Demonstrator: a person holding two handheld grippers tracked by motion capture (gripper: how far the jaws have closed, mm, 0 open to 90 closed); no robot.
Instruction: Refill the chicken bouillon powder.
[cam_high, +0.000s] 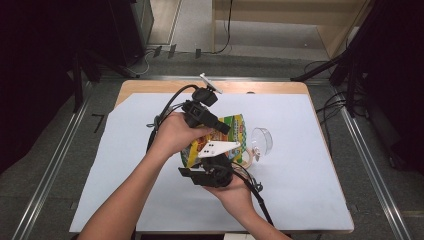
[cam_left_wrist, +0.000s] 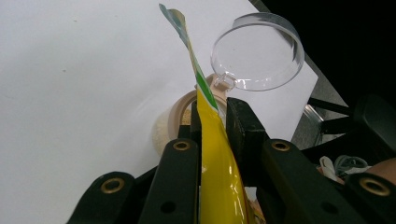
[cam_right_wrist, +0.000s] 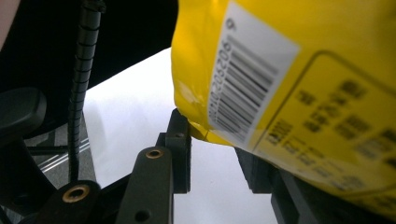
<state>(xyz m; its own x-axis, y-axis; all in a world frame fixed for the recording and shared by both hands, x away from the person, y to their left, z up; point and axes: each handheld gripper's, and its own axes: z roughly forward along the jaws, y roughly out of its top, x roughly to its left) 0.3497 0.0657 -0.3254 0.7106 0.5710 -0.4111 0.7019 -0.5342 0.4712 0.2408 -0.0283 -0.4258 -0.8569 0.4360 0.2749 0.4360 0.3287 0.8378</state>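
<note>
**Two grippers on the bag, jar waiting below**

Both hands meet mid-table over the white sheet (cam_high: 125, 165), and the yellow bag (cam_high: 227, 137) hangs between them, just near and left of the jar (cam_left_wrist: 180, 116). The left gripper (cam_left_wrist: 212, 114) has its jaws clamped flat on the bag's thin upper edge; the film stands pinched between the pads. The right gripper (cam_right_wrist: 212, 154) is closed on the bag's lower corner, one jaw either side of the yellow film beside the barcode.

The jar sits right under the bag, its clear lid (cam_left_wrist: 257, 51) swung open to the far right, something pale and grainy inside. This looks like a pour or a tear-open over that mouth.

To do it well: hold the left pinch firm on the seam, keep the bag's opening straight over the jar's rim, and let the right gripper tip the bottom up slowly so nothing spills onto the sheet. Stay clear of the lid; a knock could tip the jar.

Writing? A barcode (cam_right_wrist: 247, 79) with a digit string beside it, too blurred to read reliably. The boxed print to its right is soft, and the colourful front panel is too small to read from the high view.
</note>
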